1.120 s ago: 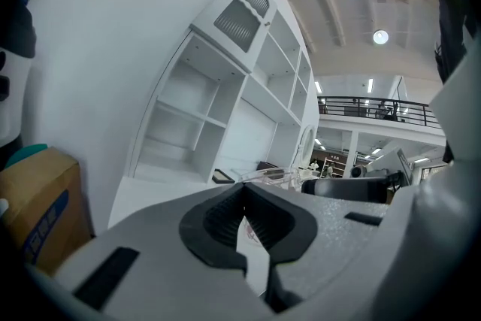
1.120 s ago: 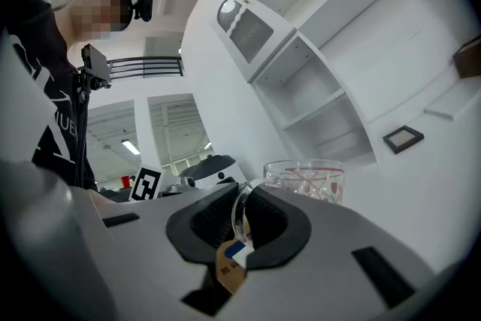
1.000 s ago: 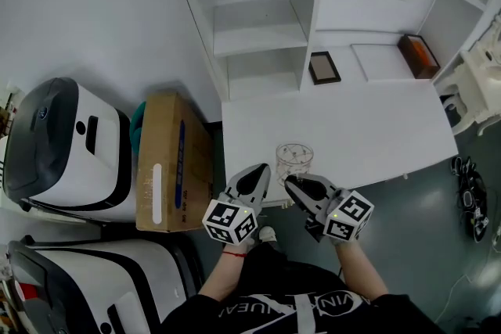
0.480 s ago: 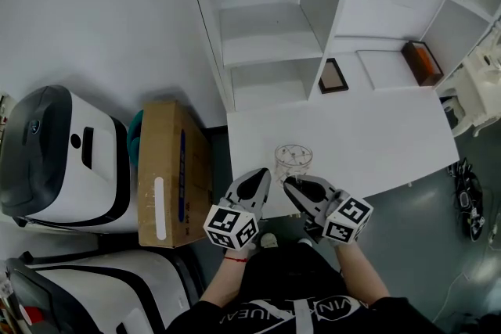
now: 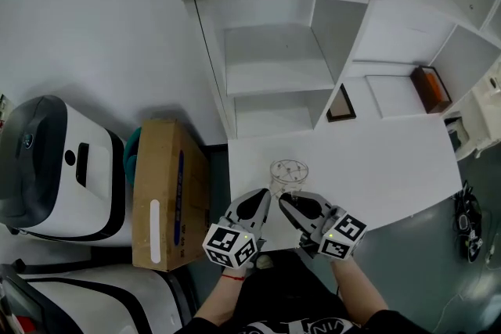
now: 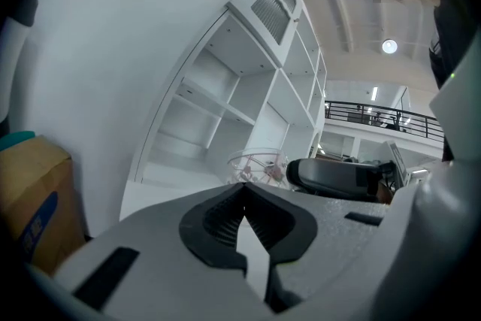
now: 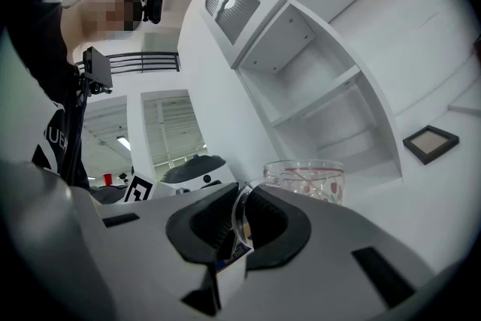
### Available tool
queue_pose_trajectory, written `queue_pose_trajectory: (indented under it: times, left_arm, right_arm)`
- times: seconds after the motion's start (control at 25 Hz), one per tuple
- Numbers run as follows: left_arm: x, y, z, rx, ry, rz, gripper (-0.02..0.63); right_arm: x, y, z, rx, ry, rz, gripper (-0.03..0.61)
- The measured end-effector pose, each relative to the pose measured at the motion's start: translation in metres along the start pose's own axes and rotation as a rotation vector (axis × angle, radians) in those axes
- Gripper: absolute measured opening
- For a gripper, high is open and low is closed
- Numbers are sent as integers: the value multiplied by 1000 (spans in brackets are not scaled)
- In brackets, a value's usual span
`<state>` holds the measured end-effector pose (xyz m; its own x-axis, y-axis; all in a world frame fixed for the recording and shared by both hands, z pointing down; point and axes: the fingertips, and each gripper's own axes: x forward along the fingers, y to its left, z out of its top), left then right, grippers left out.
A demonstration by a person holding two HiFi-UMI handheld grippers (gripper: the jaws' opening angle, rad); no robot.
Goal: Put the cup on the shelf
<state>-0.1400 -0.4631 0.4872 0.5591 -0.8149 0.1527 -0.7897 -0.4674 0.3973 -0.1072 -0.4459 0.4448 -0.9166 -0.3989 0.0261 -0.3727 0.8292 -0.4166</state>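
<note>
**Cup transfer, grasp stage.** The clear glass cup is near the front edge of the white table, well apart from the open shelf at the far side. Whether its base rests on the table or hangs just above it cannot be told. The right gripper is clenched on the cup's thin handle, with the body of the cup projecting beyond the jaws. The left gripper lies just beside it, jaws pressed together on nothing.

Probable hazards:
- The hold is on the handle alone, so the heavier body may pivot in the jaws and tip during the lift.
- The smooth glass may slip free.
- The cup may strike the shelf's edge on entry.
- The idle left gripper, being so close, may nudge the cup
</note>
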Motion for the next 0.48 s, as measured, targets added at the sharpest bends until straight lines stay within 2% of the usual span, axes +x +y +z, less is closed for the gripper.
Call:
queue_pose_trajectory:
  times: [0.48]
  left_arm:
    - [41, 29, -9, 2, 34, 6, 5]
  right_arm:
    - [35, -61, -2, 21, 16, 26, 25]
